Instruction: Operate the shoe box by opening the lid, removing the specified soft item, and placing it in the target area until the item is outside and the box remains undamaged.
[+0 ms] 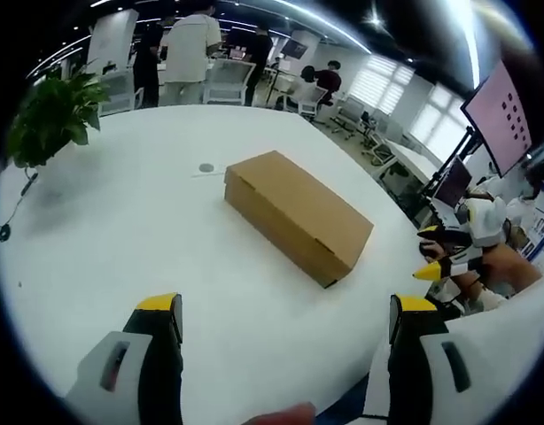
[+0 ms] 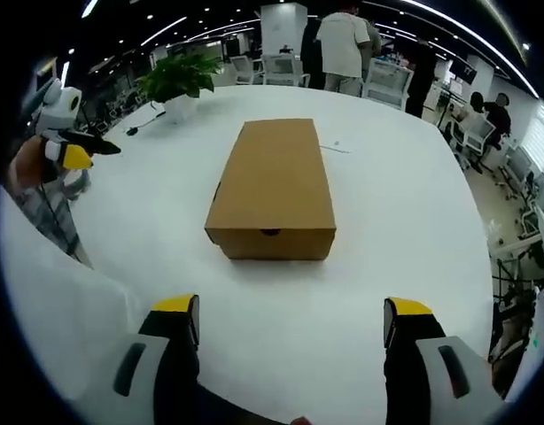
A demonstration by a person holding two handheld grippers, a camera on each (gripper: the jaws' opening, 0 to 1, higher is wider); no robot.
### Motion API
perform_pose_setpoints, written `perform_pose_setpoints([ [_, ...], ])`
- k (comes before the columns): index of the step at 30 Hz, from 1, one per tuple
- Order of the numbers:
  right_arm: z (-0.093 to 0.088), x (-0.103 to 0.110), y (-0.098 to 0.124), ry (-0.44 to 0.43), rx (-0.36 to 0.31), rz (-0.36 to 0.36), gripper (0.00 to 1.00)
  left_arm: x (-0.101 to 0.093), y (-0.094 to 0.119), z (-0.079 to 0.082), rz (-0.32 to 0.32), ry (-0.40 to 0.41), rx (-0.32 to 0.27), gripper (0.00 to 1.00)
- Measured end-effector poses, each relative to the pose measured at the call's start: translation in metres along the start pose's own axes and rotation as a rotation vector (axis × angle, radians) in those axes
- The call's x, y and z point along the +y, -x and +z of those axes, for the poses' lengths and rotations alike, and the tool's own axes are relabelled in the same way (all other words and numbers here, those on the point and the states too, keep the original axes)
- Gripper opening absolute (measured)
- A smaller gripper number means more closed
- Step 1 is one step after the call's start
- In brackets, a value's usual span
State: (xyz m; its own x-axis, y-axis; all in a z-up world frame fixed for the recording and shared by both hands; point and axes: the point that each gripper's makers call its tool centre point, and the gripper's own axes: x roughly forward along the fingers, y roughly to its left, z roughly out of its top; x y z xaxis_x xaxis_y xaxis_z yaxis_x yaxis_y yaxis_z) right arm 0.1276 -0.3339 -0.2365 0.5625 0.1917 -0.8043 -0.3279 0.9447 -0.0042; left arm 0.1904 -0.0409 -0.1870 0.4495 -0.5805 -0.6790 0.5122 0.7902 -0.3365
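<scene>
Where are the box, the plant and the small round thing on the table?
Box (image 2: 272,173), right gripper view, middle of its closed lid.
Plant (image 1: 50,115), left gripper view, its leaves.
Round thing (image 1: 206,167), left gripper view, its middle, beyond the box.

Shoe box (image 2: 272,188) lay closed on the table (image 2: 405,221), lengthwise ahead of the right gripper (image 2: 290,323), well apart from its jaws. In the left gripper view, sat diagonally ahead of the left gripper (image 1: 285,319). Potted plant (image 2: 179,81) stood on the table's far left part, beyond the box. Chairs (image 2: 383,81) and people (image 2: 343,44) stood behind the far edge.
</scene>
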Motion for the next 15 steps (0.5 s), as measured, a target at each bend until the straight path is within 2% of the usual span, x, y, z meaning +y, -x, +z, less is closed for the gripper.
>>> perform_pose_setpoints([
  [5, 0.003, -0.003, -0.002, -0.003, 0.001, -0.001, 0.87, -0.002, -0.004, 0.002, -0.008, -0.006, 0.01, 0.99],
  [15, 0.01, 0.0, -0.008, -0.037, -0.028, 0.015, 0.88, -0.009, -0.006, 0.013, -0.017, -0.026, -0.013, 0.99],
])
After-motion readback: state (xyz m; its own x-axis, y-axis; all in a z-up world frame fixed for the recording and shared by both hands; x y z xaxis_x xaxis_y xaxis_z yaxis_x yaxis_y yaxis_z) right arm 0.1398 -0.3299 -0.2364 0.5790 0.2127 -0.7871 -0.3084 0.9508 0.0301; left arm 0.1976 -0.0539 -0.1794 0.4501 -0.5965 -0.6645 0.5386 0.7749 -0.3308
